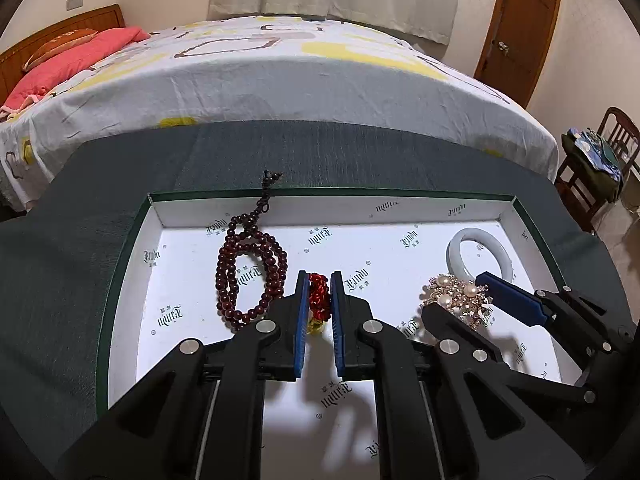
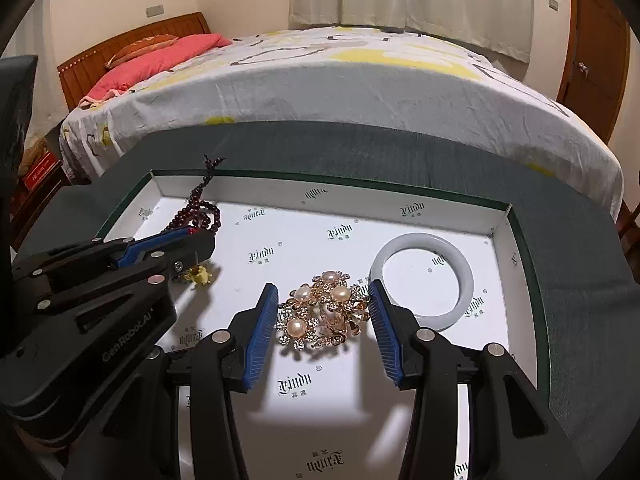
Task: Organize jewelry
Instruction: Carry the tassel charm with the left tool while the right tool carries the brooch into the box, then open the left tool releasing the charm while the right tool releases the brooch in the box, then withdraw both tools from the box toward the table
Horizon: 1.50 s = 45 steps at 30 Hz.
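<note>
A shallow white-lined box with a green rim (image 1: 328,191) (image 2: 360,184) sits on a dark green cloth. In it lie a dark red bead bracelet (image 1: 250,270) (image 2: 200,216), a white jade bangle (image 1: 480,256) (image 2: 424,280), and a gold and pearl brooch (image 1: 456,298) (image 2: 324,308). My left gripper (image 1: 320,294) (image 2: 196,236) is shut on a red knotted cord ornament (image 1: 319,296) with a yellow tassel (image 2: 200,276). My right gripper (image 2: 323,312) (image 1: 456,300) is open, its blue pads (image 2: 262,320) on either side of the brooch, apart from it.
The dark green cloth (image 1: 320,152) covers the table around the box. Behind it stands a bed with a white, yellow-patterned sheet (image 1: 300,76) and a pink pillow (image 1: 76,60). A wooden door (image 1: 520,28) and a chair (image 1: 596,168) are at the right.
</note>
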{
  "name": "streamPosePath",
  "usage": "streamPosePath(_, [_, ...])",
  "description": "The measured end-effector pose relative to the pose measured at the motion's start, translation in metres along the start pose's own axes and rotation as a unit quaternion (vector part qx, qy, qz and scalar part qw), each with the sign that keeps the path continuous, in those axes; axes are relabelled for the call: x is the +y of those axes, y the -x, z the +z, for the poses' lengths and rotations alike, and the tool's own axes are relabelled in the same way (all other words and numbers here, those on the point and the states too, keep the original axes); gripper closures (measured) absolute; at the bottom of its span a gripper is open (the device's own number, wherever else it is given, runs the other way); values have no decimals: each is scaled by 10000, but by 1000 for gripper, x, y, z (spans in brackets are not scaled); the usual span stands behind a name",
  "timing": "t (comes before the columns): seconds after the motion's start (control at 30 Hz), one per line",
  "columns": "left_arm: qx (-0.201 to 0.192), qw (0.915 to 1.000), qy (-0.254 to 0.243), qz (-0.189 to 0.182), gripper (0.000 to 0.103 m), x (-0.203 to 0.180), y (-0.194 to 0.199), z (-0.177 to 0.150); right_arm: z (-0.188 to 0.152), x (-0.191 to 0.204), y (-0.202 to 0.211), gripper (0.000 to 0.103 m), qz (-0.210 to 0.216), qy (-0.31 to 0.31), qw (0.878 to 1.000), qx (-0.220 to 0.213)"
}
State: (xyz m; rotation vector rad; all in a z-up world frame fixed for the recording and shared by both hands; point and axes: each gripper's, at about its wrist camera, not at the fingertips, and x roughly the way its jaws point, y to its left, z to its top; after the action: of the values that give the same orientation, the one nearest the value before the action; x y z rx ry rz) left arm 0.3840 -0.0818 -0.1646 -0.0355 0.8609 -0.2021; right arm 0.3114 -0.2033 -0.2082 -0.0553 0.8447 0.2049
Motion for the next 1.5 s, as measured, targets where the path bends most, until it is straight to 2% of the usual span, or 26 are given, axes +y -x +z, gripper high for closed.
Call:
streamPosePath(0.27, [-25,10000,-21,24,88,1,0,0,2,1,-3,55,-38,-10,10000,28])
streamPosePath(0.4, [-137,9999,-18,36,61,1,5,1,1,-1,-1,46,-52,-62,10000,-52])
streamPosePath(0.63, [-276,9996,-36,49,52,1,12,0,-1,-6,5,45,-133,-144,9996,-194])
streamPosePath(0.8, [-480,9988,45,-45,41,3,30,0,-3,-11,16,45,-138,-252,9991,-319])
streamPosePath(1.37, [-1378,9904,-17,104,39,11,142,-22,-24,-6,113,45,-63,-299,9944,-1008])
streamPosePath(1.5, [-1481,9888,87,153,39,17,164,-32,-36,-3,132,45,-3,-302,9937,-1077])
